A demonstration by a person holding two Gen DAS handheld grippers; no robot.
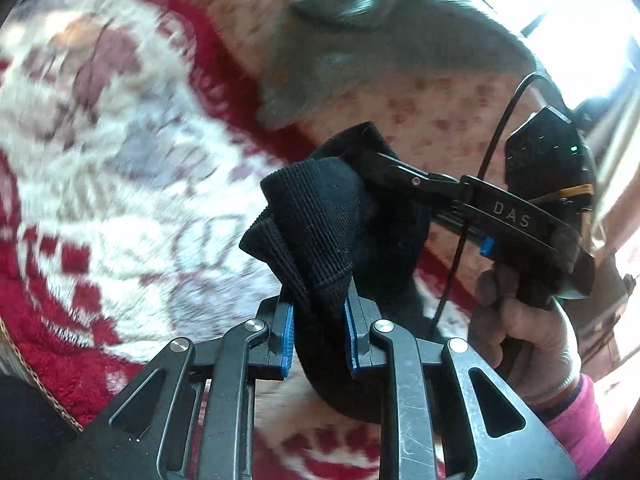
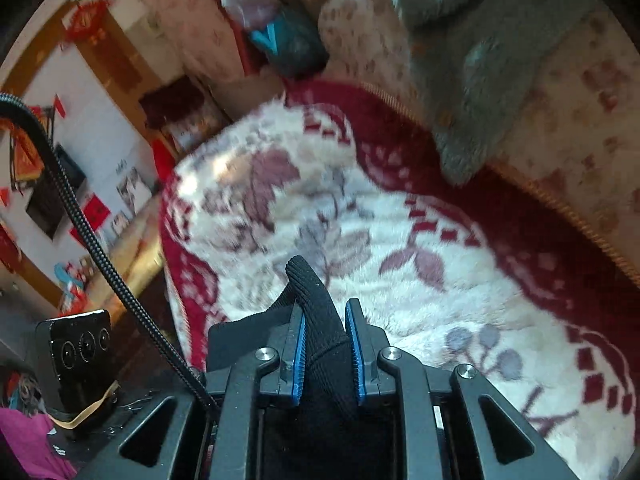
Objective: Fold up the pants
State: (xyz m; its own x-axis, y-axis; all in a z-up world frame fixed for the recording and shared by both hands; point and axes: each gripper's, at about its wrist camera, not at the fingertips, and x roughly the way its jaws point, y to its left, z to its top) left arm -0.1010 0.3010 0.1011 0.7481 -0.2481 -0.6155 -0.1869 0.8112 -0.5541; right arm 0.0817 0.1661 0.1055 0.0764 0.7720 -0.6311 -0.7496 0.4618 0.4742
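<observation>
The black ribbed pants (image 1: 320,220) hang bunched in the air above a red and white floral blanket (image 1: 100,160). My left gripper (image 1: 319,312) is shut on a fold of them, blue pads pressing the cloth. My right gripper (image 1: 384,164) shows from the side in the left wrist view, held by a hand (image 1: 528,328), and grips the same bunch. In the right wrist view my right gripper (image 2: 325,320) is shut on the ribbed black pants (image 2: 316,320), which stick up between the blue pads. The rest of the pants is hidden below the grippers.
A grey fluffy garment (image 1: 380,40) lies on a beige patterned bed cover (image 1: 440,112) beyond the blanket (image 2: 360,220); it also shows in the right wrist view (image 2: 472,80). A black cable (image 2: 80,216), a wall with red decorations (image 2: 88,24) and bags (image 2: 288,44) lie to the left.
</observation>
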